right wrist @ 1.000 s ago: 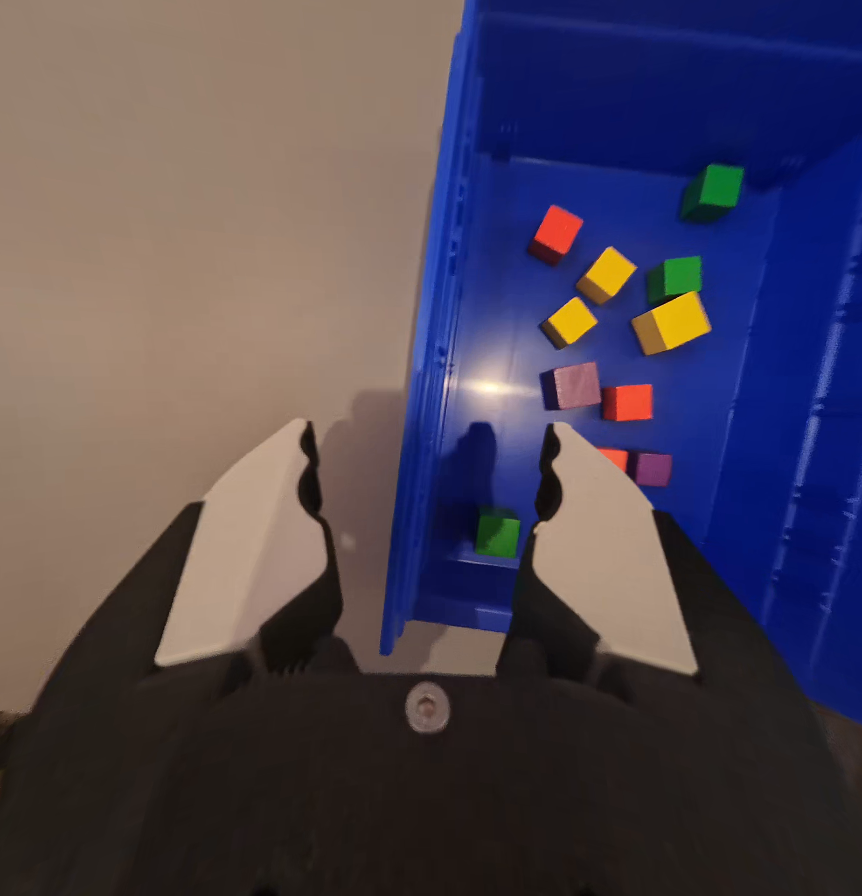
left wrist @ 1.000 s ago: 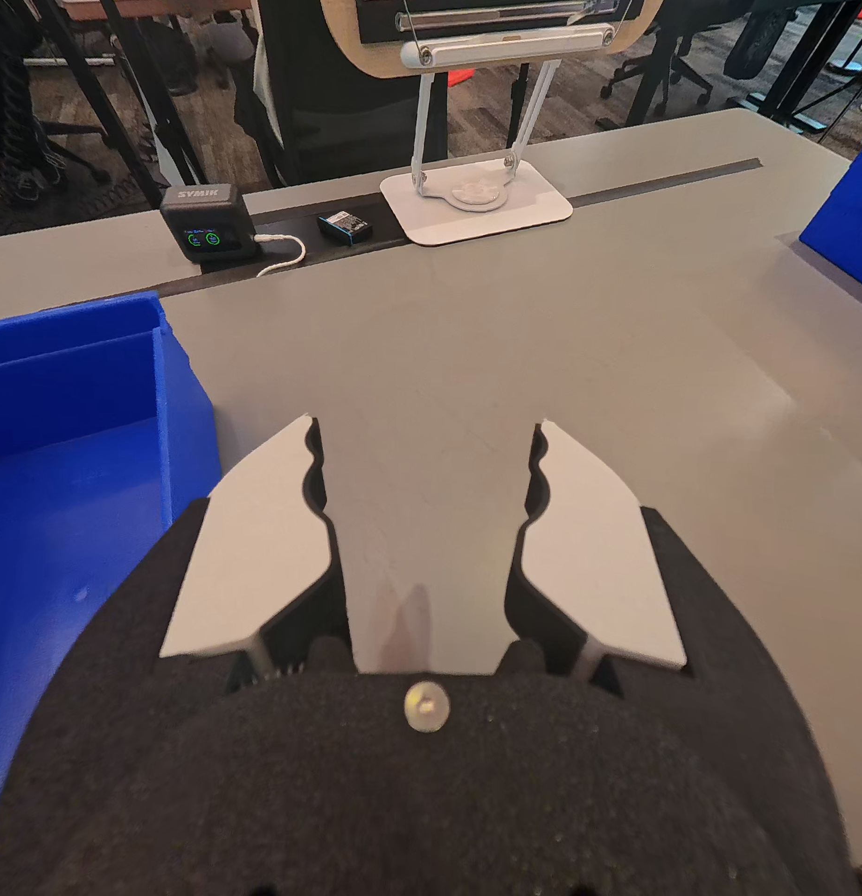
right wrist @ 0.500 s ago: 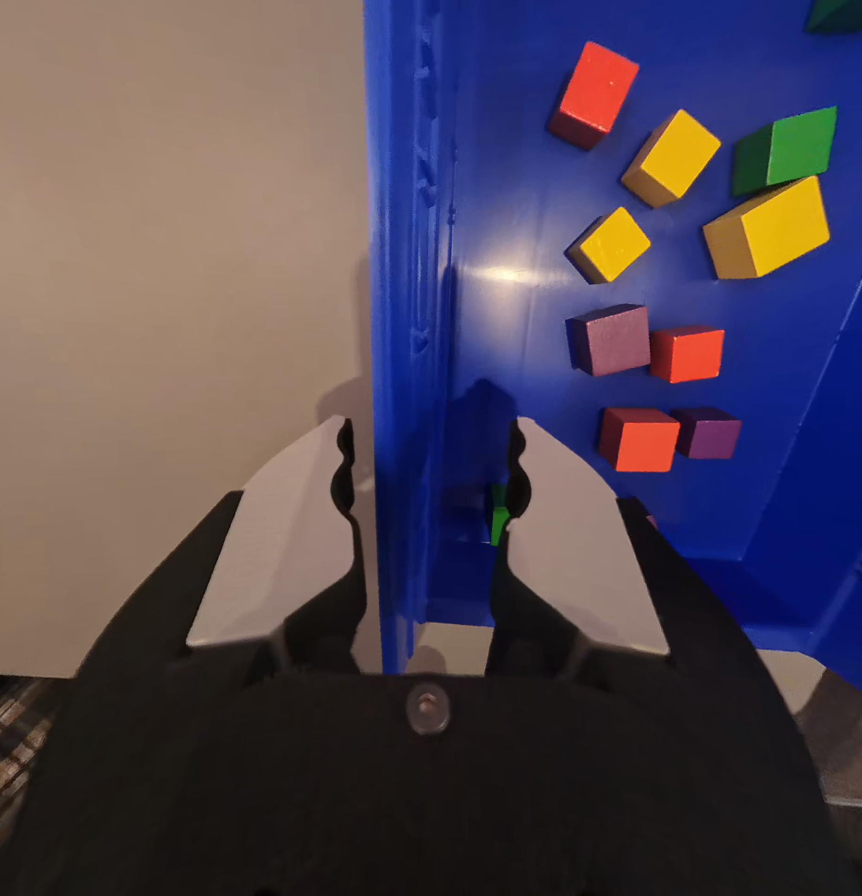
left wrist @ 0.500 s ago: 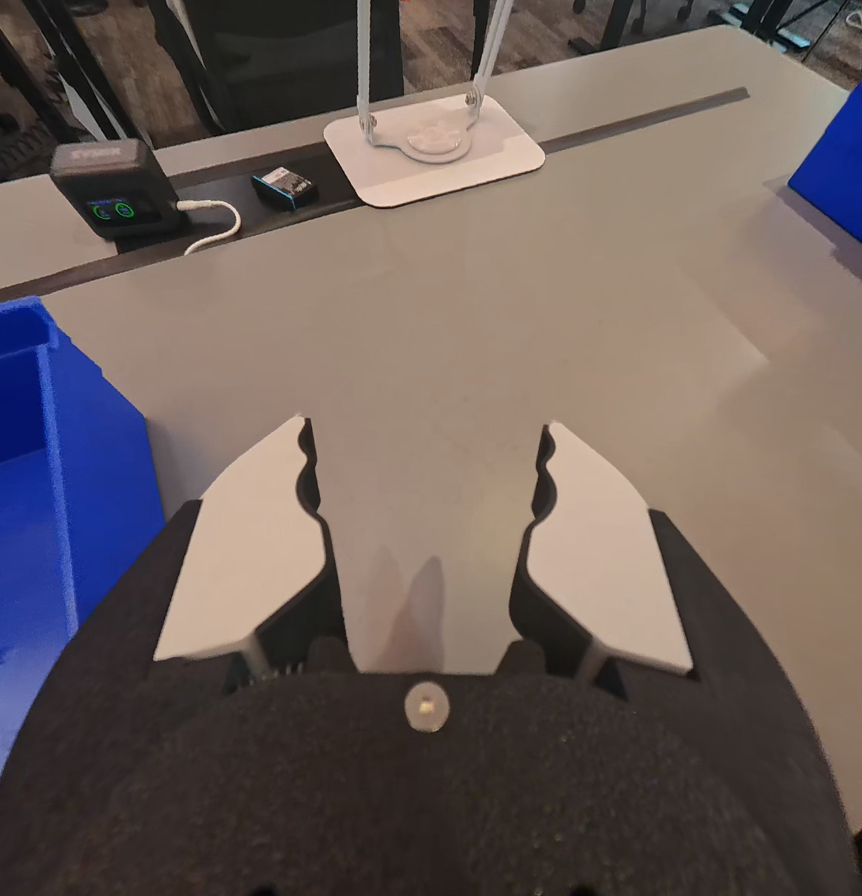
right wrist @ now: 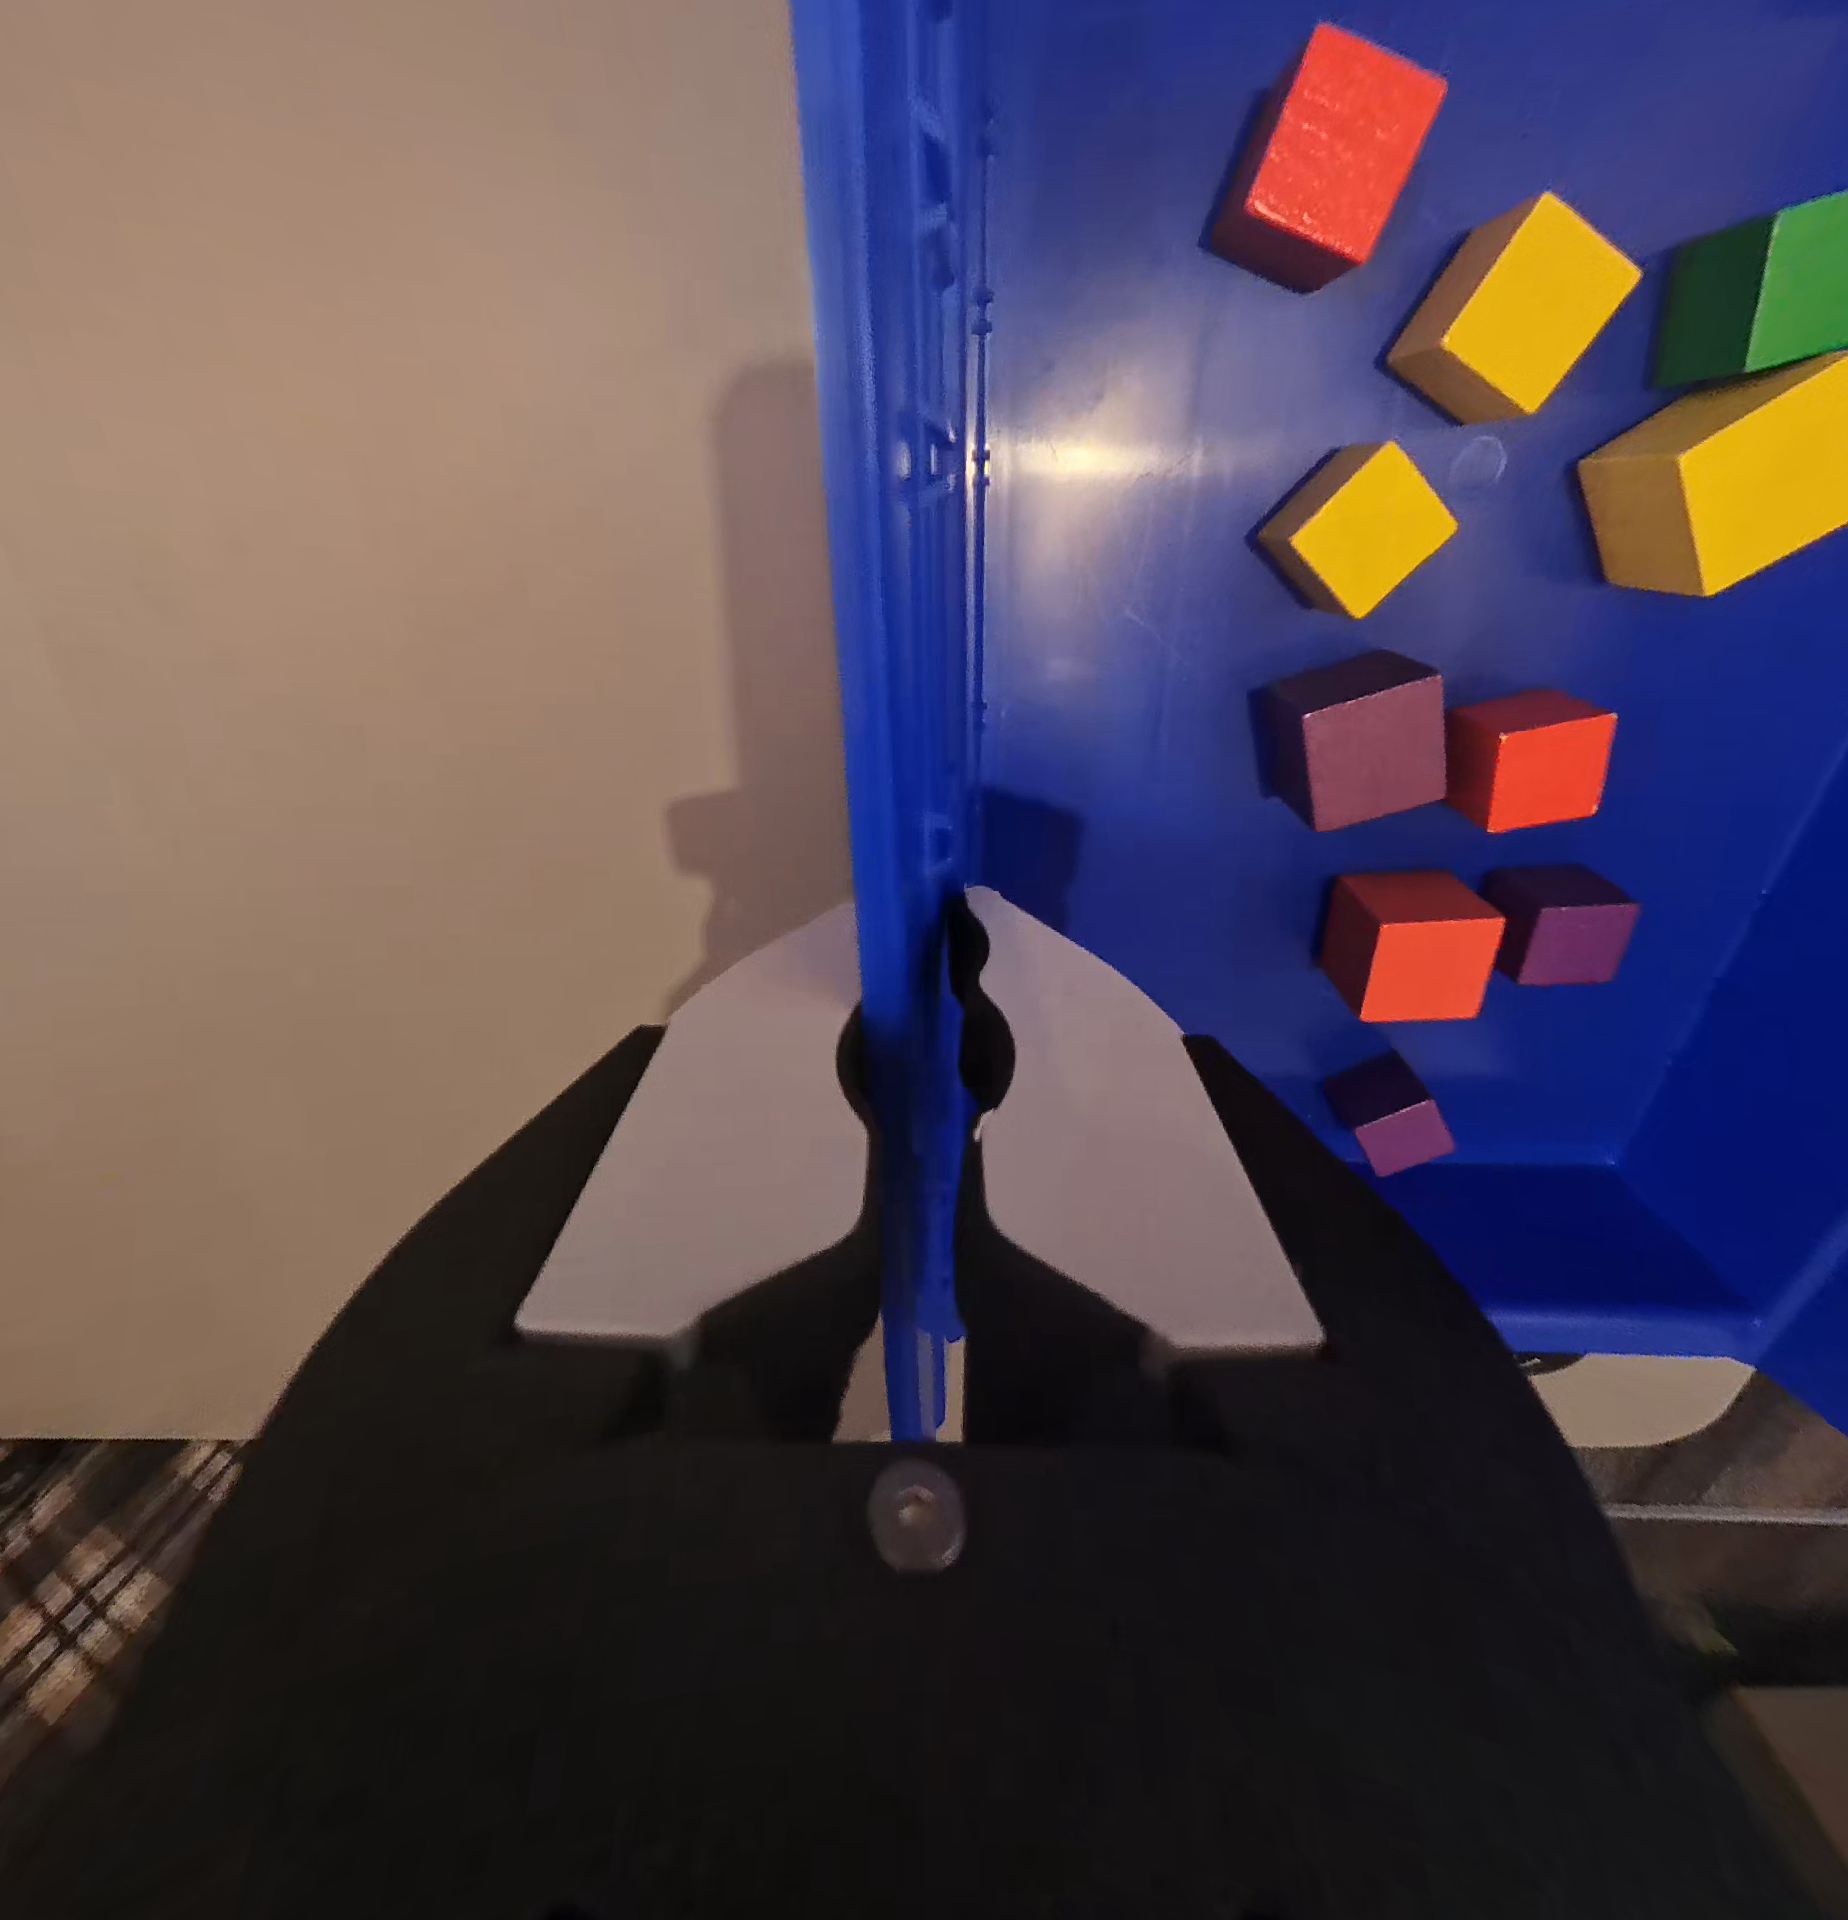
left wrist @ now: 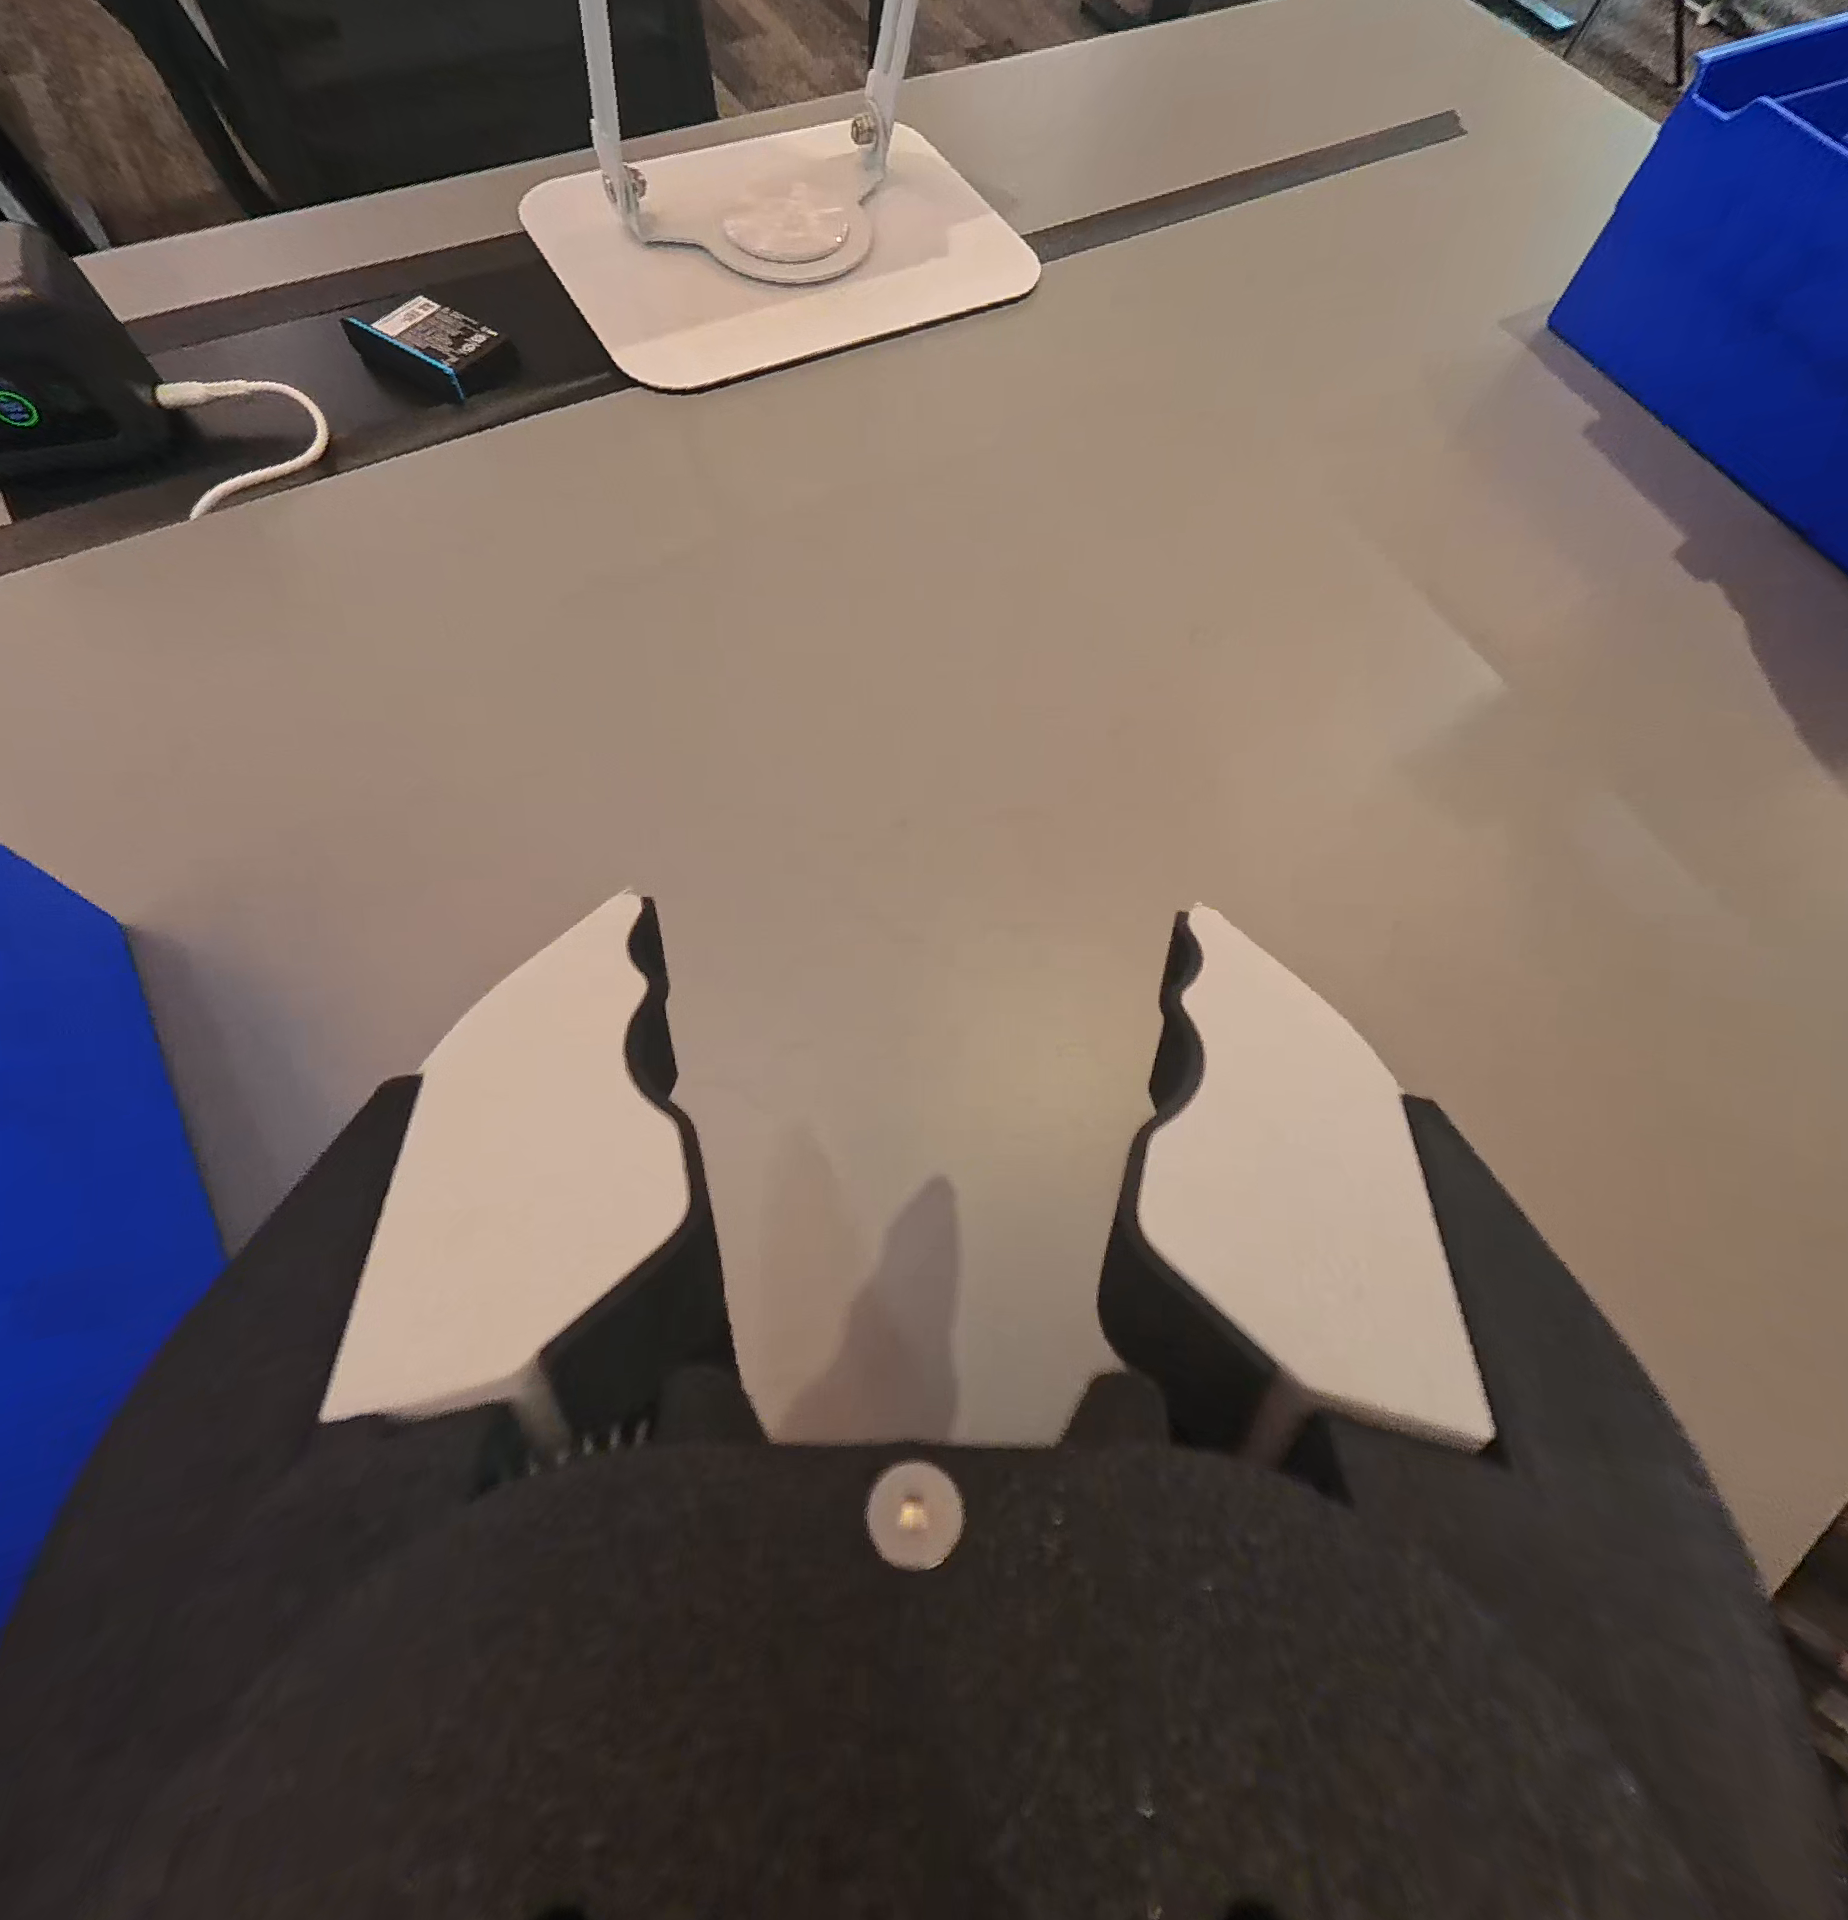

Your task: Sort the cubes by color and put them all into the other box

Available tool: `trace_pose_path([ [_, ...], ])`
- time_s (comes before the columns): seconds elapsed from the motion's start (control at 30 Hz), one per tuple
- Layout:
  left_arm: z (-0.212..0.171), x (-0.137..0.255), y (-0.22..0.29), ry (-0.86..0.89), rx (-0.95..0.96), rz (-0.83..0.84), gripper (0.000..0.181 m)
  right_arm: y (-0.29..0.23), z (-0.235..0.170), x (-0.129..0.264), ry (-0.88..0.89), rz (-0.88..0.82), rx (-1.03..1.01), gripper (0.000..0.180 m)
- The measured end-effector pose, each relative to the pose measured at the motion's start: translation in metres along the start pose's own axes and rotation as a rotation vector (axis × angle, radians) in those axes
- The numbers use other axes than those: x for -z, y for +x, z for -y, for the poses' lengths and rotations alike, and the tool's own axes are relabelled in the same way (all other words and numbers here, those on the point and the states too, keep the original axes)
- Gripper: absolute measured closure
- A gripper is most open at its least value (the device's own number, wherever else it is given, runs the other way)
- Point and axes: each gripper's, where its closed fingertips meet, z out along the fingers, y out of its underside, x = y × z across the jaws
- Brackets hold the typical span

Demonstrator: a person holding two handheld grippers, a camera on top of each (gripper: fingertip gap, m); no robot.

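In the right wrist view my right gripper (right wrist: pixel 915 914) is shut on the left wall (right wrist: pixel 904 520) of a blue box. One finger is outside the wall and one is inside. The box holds several cubes: red (right wrist: pixel 1325 156), yellow (right wrist: pixel 1522 301), yellow (right wrist: pixel 1361 525), a larger yellow block (right wrist: pixel 1751 478), green (right wrist: pixel 1793 296), purple (right wrist: pixel 1356 738), red (right wrist: pixel 1528 758), red (right wrist: pixel 1413 945), purple (right wrist: pixel 1564 925), purple (right wrist: pixel 1393 1117). In the left wrist view my left gripper (left wrist: pixel 909 914) is open and empty over bare grey table. The other blue box (left wrist: pixel 58 1143) is at its left.
The cube box also shows at the far right of the left wrist view (left wrist: pixel 1751 301). At the back stand a white stand base (left wrist: pixel 785 249), a small black battery (left wrist: pixel 432 343) and a black charger (left wrist: pixel 37 384) with a white cable. The table's near edge lies close below.
My right gripper has moved in and shut on the box's left wall; it was open before. The left wrist view has shifted so that the left box slid further out of view.
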Motion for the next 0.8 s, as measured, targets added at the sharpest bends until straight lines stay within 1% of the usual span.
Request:
trace_pose_path([
  [0.27, -0.01, 0.005, -0.01, -0.002, 0.043, 0.004, 0.091, 0.004, 0.001, -0.001, -0.016, -0.071, 0.033, 0.177],
  [0.43, -0.01, 0.007, -0.015, -0.008, 0.05, 0.042, 0.092, 0.004, 0.001, -0.001, -0.015, -0.066, 0.047, 0.177],
  [0.8, -0.007, 0.01, 0.006, -0.002, 0.002, 0.062, 0.093, 0.003, 0.001, -0.001, -0.003, -0.049, 0.089, 0.176],
])
